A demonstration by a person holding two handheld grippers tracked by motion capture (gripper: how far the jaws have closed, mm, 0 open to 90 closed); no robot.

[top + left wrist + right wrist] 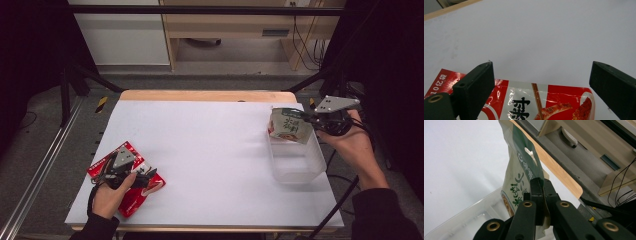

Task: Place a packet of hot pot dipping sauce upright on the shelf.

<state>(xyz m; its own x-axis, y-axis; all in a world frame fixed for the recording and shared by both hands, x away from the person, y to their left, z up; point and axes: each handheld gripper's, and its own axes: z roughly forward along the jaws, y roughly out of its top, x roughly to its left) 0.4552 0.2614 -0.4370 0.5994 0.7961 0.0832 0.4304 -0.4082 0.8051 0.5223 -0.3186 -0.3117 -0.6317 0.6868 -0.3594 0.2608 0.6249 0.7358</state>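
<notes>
High view: my right claw (311, 120) pinched green-and-white packet (290, 126) by top edge, packet hanging over clear plastic bin (296, 161) at right side of white surface (210, 150). Step in hand, I judged: dropping packet into bin. My left claw (150, 175) stood spread over red packet (131, 192) lying flat near front-left corner, not gripping. Next move called for lowering green packet inside bin walls, then spreading right claw.

Green-white pouch (290, 125) upright over clear bin (300, 165); red pouch (135, 192) flat.
</notes>
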